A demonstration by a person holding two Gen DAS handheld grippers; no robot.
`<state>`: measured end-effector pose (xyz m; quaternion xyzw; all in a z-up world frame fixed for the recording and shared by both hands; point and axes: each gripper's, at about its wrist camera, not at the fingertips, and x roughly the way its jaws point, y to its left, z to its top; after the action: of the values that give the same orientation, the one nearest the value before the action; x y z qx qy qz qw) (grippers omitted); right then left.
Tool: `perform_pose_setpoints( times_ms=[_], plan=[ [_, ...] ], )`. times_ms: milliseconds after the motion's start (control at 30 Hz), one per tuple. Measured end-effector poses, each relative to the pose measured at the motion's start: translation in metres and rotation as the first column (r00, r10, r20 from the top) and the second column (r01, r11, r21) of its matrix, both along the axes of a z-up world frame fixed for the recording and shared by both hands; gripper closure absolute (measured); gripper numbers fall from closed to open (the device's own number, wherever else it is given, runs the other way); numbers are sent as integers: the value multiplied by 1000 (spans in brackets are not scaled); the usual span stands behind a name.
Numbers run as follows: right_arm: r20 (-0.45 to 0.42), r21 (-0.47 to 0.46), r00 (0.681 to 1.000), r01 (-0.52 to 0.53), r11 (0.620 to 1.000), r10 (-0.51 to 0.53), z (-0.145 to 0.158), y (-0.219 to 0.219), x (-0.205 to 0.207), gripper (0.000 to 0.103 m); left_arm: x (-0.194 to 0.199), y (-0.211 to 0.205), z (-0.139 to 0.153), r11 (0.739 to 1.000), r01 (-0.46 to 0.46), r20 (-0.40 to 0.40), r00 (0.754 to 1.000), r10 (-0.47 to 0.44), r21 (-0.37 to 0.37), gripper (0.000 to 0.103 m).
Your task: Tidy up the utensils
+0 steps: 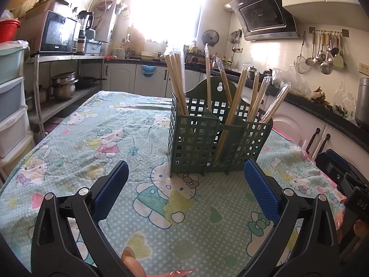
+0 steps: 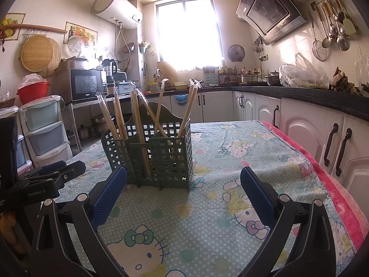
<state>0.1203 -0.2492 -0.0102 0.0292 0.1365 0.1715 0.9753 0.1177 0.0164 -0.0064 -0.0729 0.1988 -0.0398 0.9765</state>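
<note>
Wrapped chopsticks [image 1: 178,85] stood in a green lattice holder [image 1: 219,143] on the cloth-covered worktop [image 1: 92,120], long axes near upright, tips fanning outward and upward. Left tongs [image 1: 185,190] and right tongs [image 2: 183,192] both gaped wide, empty, just short of the holder.

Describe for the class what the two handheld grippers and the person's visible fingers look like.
Each handheld gripper, left gripper and right gripper, has black plastic arms with silver rivets and two blue, finely textured rectangular finger pads. The left gripper's side, seen from the right wrist camera, carries small white lettering. The person's fingers show long glossy nails. No sleeves or cables are visible.
</note>
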Motion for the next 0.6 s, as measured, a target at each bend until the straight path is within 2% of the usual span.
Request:
perform_pose_setpoints(
  times_ms=[300, 400, 500, 600],
  plan=[
    [-13, 12, 999, 30, 999, -29, 0, -8, 0, 7, 1, -4, 2, 999, -42, -15, 999, 43, 28, 11],
    [-28, 17, 999, 42, 999, -42, 2, -13, 1, 7, 1, -2, 3, 999, -40, -29, 999, 40, 17, 11],
    [-56, -1, 996, 73, 997, -73, 5, -22, 8, 7, 6, 8, 5, 999, -52, -93, 994, 52, 10, 11],
    [-147, -48, 980, 128, 991, -134, 7, -43, 32, 7, 19, 35, 8, 997, -74, -173, 982, 75, 12, 11]
  ],
)
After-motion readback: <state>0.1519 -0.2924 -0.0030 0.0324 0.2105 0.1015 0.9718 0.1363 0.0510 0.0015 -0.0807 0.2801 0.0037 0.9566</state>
